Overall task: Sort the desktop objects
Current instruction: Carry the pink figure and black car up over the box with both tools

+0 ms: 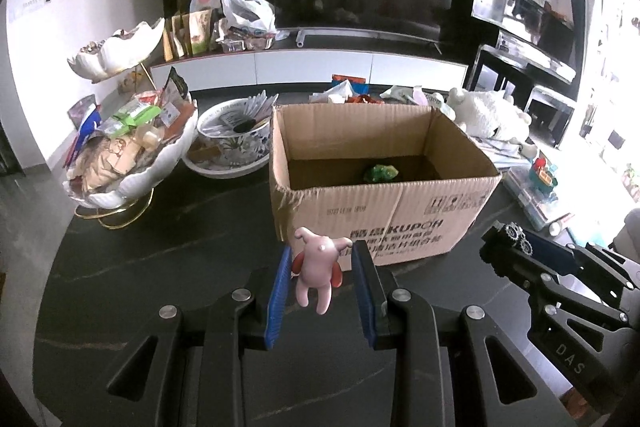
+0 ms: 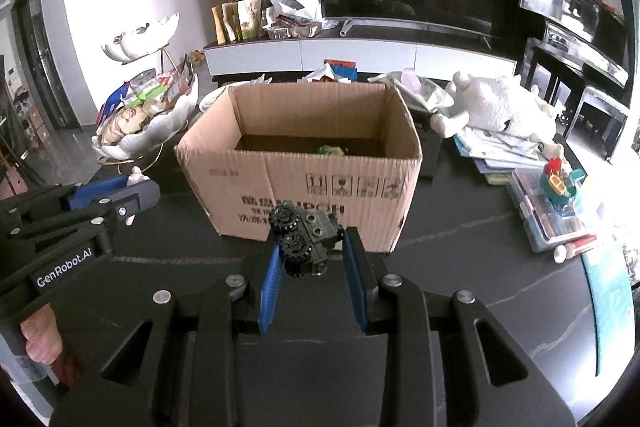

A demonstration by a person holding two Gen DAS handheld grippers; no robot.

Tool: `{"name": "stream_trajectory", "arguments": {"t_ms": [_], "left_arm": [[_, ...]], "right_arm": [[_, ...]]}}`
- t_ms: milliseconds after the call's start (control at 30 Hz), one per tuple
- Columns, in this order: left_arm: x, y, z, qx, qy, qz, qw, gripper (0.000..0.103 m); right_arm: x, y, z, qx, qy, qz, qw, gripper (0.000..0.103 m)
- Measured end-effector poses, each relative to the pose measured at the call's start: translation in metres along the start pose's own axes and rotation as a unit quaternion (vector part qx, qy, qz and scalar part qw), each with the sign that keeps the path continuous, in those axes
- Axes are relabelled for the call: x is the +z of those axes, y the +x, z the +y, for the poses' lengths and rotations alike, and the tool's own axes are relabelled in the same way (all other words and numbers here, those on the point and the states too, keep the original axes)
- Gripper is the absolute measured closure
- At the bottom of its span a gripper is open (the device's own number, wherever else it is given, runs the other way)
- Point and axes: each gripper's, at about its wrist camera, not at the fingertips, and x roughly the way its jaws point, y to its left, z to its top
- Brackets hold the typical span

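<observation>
An open cardboard box (image 1: 376,223) (image 2: 304,187) stands on the dark table, with a green toy (image 1: 382,173) (image 2: 332,149) on its floor. My left gripper (image 1: 322,259) is shut on a pink rabbit figurine (image 1: 316,271), held in the air just in front of the box's near wall. The right gripper (image 2: 310,247) is shut on a dark green brick vehicle with black wheels (image 2: 306,243), also raised before the box. In the left wrist view the right gripper (image 1: 508,239) shows at the right with the wheels (image 1: 516,233) between its tips. The left gripper (image 2: 132,193) appears at the left of the right wrist view.
A white shell-shaped stand full of snacks (image 1: 132,155) (image 2: 148,123) and a blue-and-white bowl (image 1: 232,143) sit left of the box. A white plush animal (image 1: 488,115) (image 2: 504,107), books and a clear case with a toy boat (image 2: 560,195) lie to the right. A hand (image 2: 40,343) grips the left tool.
</observation>
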Motion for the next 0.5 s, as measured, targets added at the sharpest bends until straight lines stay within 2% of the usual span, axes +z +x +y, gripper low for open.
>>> {"name": "stream_trajectory", "arguments": {"t_ms": [500], "left_arm": [[0.037,0.011,0.001,0.014,0.007,-0.02,0.9997,0.075]], "right_arm": [[0.036,0.012,-0.004,-0.004,-0.008,-0.014,1.0,0.076]]}}
